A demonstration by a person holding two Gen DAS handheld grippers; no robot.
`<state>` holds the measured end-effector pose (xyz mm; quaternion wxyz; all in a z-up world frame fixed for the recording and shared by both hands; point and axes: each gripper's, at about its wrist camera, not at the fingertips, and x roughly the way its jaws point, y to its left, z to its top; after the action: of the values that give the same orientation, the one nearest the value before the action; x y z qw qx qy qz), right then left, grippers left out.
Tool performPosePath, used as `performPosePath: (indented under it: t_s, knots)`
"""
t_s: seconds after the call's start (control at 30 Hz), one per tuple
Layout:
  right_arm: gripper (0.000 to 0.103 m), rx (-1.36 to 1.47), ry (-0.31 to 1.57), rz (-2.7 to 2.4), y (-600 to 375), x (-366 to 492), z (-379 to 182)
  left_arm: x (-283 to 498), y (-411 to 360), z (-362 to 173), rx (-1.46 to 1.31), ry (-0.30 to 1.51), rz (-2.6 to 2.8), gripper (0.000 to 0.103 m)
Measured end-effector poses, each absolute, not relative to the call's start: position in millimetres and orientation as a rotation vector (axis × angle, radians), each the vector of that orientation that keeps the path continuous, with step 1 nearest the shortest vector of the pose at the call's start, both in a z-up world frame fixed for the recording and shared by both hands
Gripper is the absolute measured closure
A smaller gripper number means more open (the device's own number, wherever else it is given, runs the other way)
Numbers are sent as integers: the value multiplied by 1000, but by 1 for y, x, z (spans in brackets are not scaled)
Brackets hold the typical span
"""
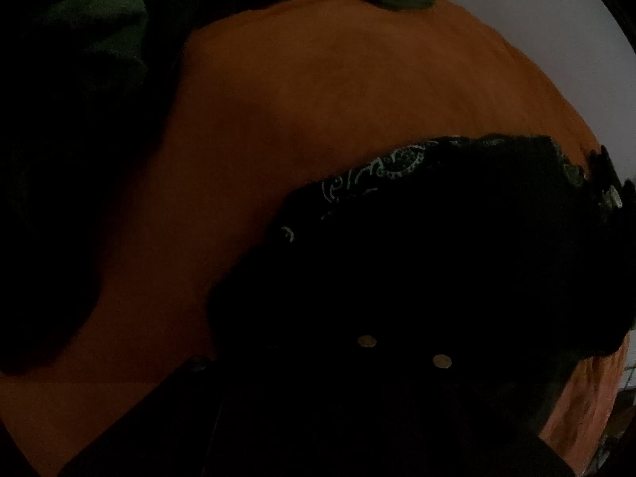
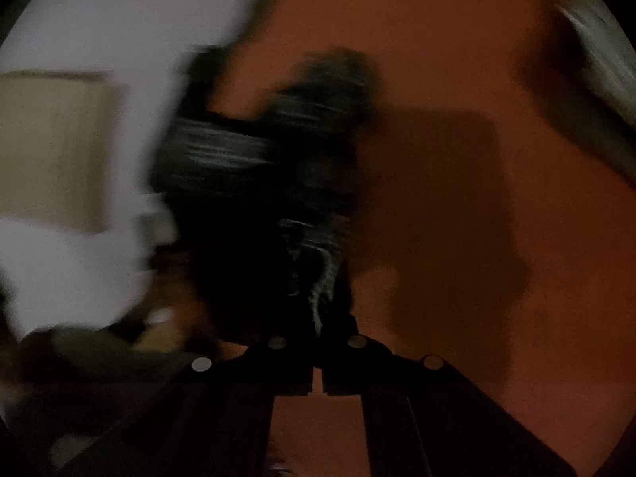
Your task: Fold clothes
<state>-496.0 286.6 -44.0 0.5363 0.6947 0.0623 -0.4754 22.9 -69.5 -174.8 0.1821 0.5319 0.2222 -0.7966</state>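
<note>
Black garment with white paisley print (image 1: 381,171), bunched in a dark mound on the orange sheet (image 1: 318,91), at the sheet's near right part; its print is motion-blurred in the right wrist view.

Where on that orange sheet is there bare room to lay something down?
In the left wrist view, the orange sheet lies bare in a wide band between the dark clothes at left and the black patterned cloth at lower right. In the right wrist view it is bare right of that cloth. Around both grippers it is crowded.
</note>
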Motion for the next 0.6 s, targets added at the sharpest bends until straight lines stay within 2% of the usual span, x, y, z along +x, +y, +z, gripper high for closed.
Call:
performPosePath:
  t_s: [0.1, 0.23, 0.3, 0.4, 0.5, 0.6]
  knots:
    - [102, 1769, 313, -1245, 292, -493, -79, 24, -77, -173, 1513, 687, -2244, 93]
    - [101, 1750, 262, -1321, 291, -484, -73, 29, -77, -171, 1533, 738, -2247, 93]
    - [97, 1710, 270, -1454, 292, -479, -52, 31, -78, -168, 1547, 783, -2243, 93]
    - [85, 1621, 258, -1696, 295, -470, -15, 41, -81, -162, 1551, 865, -2225, 93]
    - [82, 1467, 17, -1675, 295, -428, 17, 59, -79, -140, 1459, 954, -2232, 93]
    - [82, 1442, -130, -1519, 293, -352, 6, 76, -71, -108, 1369, 968, -2310, 92]
